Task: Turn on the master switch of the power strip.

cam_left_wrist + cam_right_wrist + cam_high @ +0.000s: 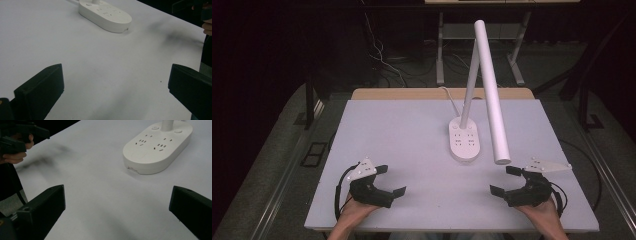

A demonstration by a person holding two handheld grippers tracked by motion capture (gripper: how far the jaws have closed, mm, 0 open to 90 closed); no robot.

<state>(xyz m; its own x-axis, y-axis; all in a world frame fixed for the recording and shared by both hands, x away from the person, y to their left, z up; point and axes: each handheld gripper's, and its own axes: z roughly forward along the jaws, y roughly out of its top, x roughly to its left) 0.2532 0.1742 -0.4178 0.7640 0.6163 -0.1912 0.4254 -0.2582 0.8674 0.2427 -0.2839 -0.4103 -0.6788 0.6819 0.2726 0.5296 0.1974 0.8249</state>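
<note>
Dark carpeted floor (267,165) and a tangle of cables surrounded the pale grey rectangular surface (412,135), which lay on a wooden tabletop whose tan edge (402,93) showed along its far side.

Largest on the surface was the white desk lamp (486,95), taken as the landmark. Its slim white stem rose from the far end of its base and leaned away from the person, and its long white tubular head sloped back down toward the near right, ending above the surface just right of the base. The white oval plastic base (465,140) stood right of the surface's middle, its flat top carrying rows of socket slots; the left gripper view showed it at the top (106,15) and the right gripper view at the upper right (157,147). A white cord ran from the base toward the far edge.

Nearer the person than the lamp base and to its left, the black left gripper (390,181) rested low over the surface in the person's left hand (357,210), its jaws spread wide apart with nothing but bare surface between them (115,82). Nearer than the base and to its right, the black right gripper (506,181) sat in the right hand (542,210), its jaws likewise wide apart and holding nothing (117,205). Both grippers stood well apart from the lamp base, each angled toward it.
</note>
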